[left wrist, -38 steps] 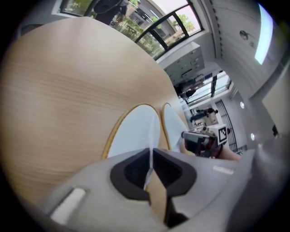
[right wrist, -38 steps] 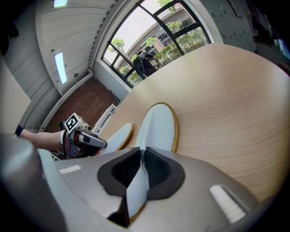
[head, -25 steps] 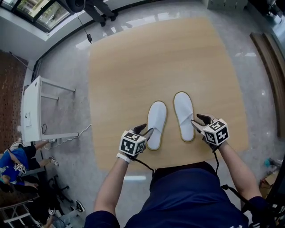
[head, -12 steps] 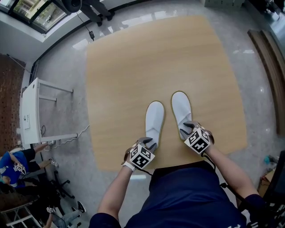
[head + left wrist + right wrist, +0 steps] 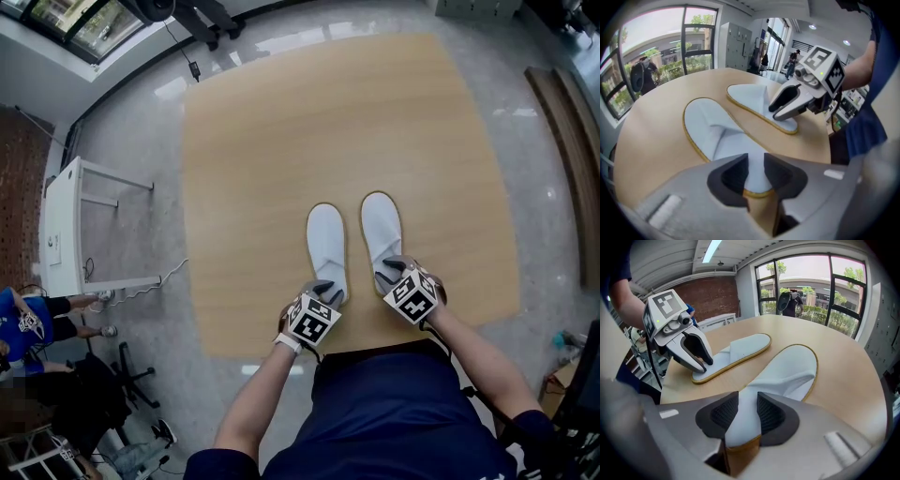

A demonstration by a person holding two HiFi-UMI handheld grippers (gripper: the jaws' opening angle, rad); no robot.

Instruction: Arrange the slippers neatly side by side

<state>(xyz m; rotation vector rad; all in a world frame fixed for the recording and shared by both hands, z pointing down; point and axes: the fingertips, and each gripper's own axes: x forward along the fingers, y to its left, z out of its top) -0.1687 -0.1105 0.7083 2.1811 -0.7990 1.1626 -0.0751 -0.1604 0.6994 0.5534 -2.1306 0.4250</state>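
Two white slippers with tan edging lie side by side on the wooden table (image 5: 281,141), toes pointing away from me. My left gripper (image 5: 322,292) sits over the heel of the left slipper (image 5: 325,246). Its jaws have just been closing, and the pads (image 5: 733,176) pinch that heel (image 5: 754,180). My right gripper (image 5: 392,272) holds the heel of the right slipper (image 5: 381,230). Its jaws closed and then eased a little, with the heel (image 5: 743,420) squeezed between the pads (image 5: 769,414). Each gripper view also shows the other slipper (image 5: 750,96) (image 5: 740,350) and the other gripper (image 5: 777,112) (image 5: 701,364).
The table's near edge runs just under both grippers. On the floor at the left stand a white desk (image 5: 66,234) and an office chair (image 5: 103,384), with a seated person (image 5: 19,323) beside them. Wooden boards (image 5: 572,131) lie on the floor at the right.
Both grippers moved inward from the slippers' outer sides onto their heels, and their jaws narrowed. The slippers now lie closer together and more parallel.
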